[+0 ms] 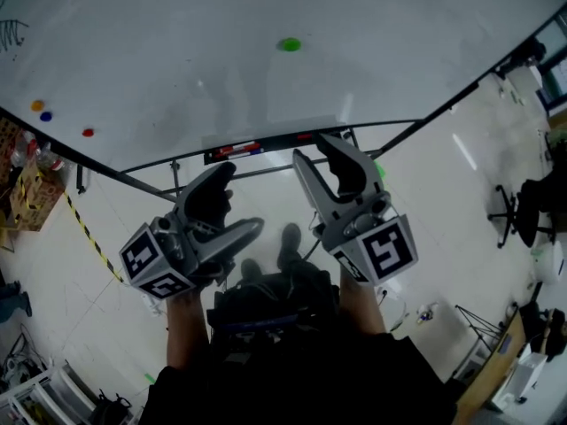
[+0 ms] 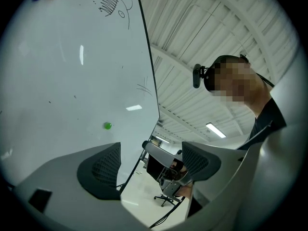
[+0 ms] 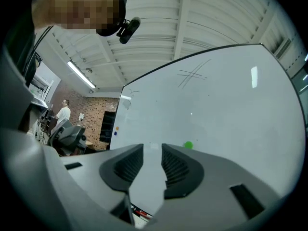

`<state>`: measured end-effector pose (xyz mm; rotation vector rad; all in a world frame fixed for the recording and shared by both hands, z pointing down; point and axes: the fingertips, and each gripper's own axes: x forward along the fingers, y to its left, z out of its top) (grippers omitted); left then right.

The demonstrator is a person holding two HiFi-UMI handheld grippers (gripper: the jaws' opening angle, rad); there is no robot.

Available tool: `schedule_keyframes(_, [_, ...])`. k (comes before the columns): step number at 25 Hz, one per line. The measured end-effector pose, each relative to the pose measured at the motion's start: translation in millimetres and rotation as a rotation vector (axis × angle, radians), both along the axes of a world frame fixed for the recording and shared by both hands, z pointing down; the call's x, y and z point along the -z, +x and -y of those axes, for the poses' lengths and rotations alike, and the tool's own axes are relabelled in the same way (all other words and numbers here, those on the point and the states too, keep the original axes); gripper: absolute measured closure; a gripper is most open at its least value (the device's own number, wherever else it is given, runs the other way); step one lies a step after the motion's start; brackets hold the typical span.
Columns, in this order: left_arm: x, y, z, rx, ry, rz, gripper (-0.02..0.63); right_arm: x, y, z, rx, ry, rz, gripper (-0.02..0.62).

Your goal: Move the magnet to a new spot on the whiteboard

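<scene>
A small green magnet (image 1: 289,44) sticks to the whiteboard (image 1: 177,51), well above both grippers. My left gripper (image 1: 237,204) hangs below the board's lower edge, its jaws wide apart and empty. My right gripper (image 1: 314,149) reaches up near the marker tray, open with nothing between its fingers. In the left gripper view the green magnet (image 2: 107,125) lies just above the left pad (image 2: 101,170). In the right gripper view the green magnet (image 3: 187,145) shows just past the right fingertip, off the gap of the right gripper (image 3: 152,150).
Orange (image 1: 37,105), blue (image 1: 46,116) and red (image 1: 88,133) magnets sit at the board's lower left. A marker tray (image 1: 257,147) runs under the board. An office chair (image 1: 509,206) stands at the right, and yellow-black tape (image 1: 89,237) crosses the floor. A person (image 3: 62,110) stands far off.
</scene>
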<state>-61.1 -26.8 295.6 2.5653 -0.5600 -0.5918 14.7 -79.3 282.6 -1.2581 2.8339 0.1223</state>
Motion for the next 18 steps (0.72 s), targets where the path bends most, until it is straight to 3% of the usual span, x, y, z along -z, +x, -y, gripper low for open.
schedule_keyframes(7, [-2,-14,-54,-0.074,-0.021,-0.057,0.215,0,-15,-67,-0.048,-0.029,-0.036,0.448])
schedule_keyframes(11, [-4,-13,-69,-0.117,-0.020,-0.057,0.215,-3,-18,-84,-0.065,-0.044,-0.037,0.448])
schedule_keyframes(18, [-5,-9,-89,-0.115,-0.021,-0.027,0.215,-4,-22,-105,-0.021,-0.053,-0.016,0.447])
